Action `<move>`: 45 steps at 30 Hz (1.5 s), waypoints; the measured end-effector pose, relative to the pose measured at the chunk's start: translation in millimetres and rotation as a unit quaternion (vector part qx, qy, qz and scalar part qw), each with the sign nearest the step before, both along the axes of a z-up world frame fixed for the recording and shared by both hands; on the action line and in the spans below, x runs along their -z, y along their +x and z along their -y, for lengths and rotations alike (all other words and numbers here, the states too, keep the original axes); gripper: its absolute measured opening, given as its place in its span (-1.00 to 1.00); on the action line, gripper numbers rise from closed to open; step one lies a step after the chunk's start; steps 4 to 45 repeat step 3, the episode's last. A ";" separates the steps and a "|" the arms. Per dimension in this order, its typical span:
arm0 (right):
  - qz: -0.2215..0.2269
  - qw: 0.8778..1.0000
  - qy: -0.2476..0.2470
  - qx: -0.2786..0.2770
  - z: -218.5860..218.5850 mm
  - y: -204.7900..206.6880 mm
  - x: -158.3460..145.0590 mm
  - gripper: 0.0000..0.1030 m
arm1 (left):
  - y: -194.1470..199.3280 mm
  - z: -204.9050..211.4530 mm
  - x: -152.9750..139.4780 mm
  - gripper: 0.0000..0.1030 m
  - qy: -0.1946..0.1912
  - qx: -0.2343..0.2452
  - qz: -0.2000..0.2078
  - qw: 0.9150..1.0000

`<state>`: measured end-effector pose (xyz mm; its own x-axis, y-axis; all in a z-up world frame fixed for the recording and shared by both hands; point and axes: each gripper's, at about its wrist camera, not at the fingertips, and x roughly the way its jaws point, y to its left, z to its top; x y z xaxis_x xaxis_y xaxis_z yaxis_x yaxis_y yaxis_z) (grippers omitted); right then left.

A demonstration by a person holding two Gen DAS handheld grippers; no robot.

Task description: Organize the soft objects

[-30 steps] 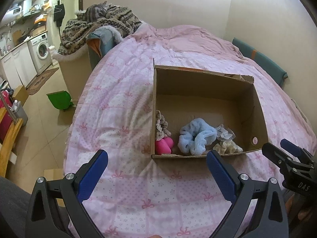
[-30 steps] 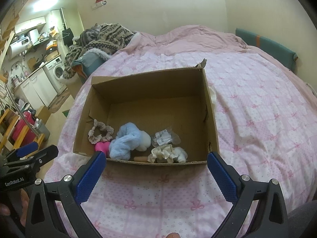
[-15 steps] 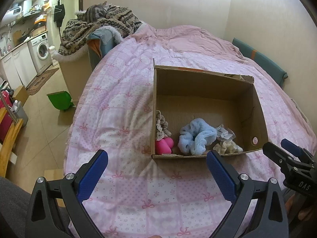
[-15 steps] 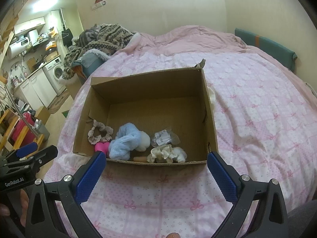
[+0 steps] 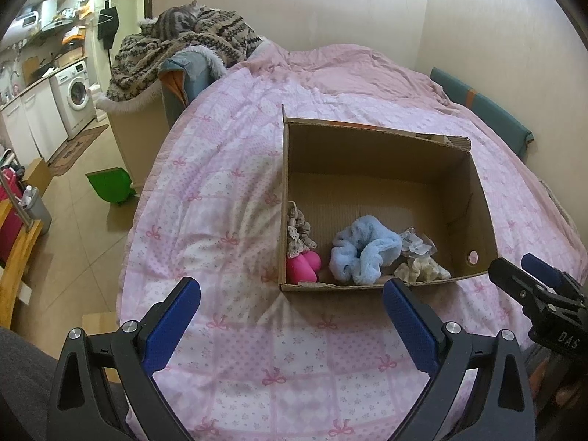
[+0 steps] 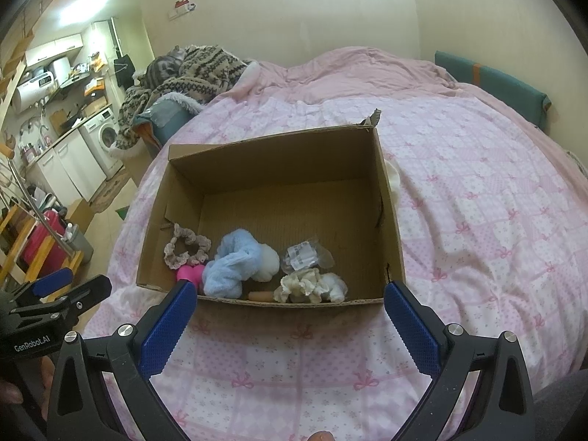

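Observation:
An open cardboard box (image 5: 474, 198) (image 6: 389, 220) rests on the pink quilted bed (image 5: 228, 198) (image 6: 477, 220). Along its near wall lie a fluffy blue scrunchie (image 5: 362, 253) (image 6: 231, 261), a beige lace scrunchie (image 5: 298, 233) (image 6: 185, 246), a pink soft item (image 5: 303, 268) (image 6: 189, 275), a cream scrunchie (image 5: 422, 271) (image 6: 299, 284), a white fluffy piece (image 6: 267, 261) and a clear plastic packet (image 5: 417, 244) (image 6: 307, 255). My left gripper (image 5: 290, 325) hangs open over the quilt, in front of the box's left corner. My right gripper (image 6: 290, 325) is open too, just short of the box's near wall. Both hold nothing.
A patterned blanket heap (image 5: 183, 51) with a cat on top sits past the bed's far left corner. A green dustpan (image 5: 110, 183) lies on the tiled floor, beside a washing machine (image 5: 75, 92) and cabinets. A teal cushion (image 5: 481, 117) lines the right wall.

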<state>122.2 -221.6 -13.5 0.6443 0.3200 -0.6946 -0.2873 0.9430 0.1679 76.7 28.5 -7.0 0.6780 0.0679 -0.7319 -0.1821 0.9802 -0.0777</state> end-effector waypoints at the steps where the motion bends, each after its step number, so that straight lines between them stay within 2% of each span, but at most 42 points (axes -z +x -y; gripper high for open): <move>1: 0.000 1.000 0.000 0.000 0.0 0.0 0.0 1.00 | -0.2 -0.3 0.1 0.93 0.001 -0.001 0.000 1.000; 45: 0.000 1.000 0.000 0.000 -0.1 -0.5 -0.1 1.00 | 0.1 -0.3 1.1 0.93 -0.001 -0.002 -0.001 1.000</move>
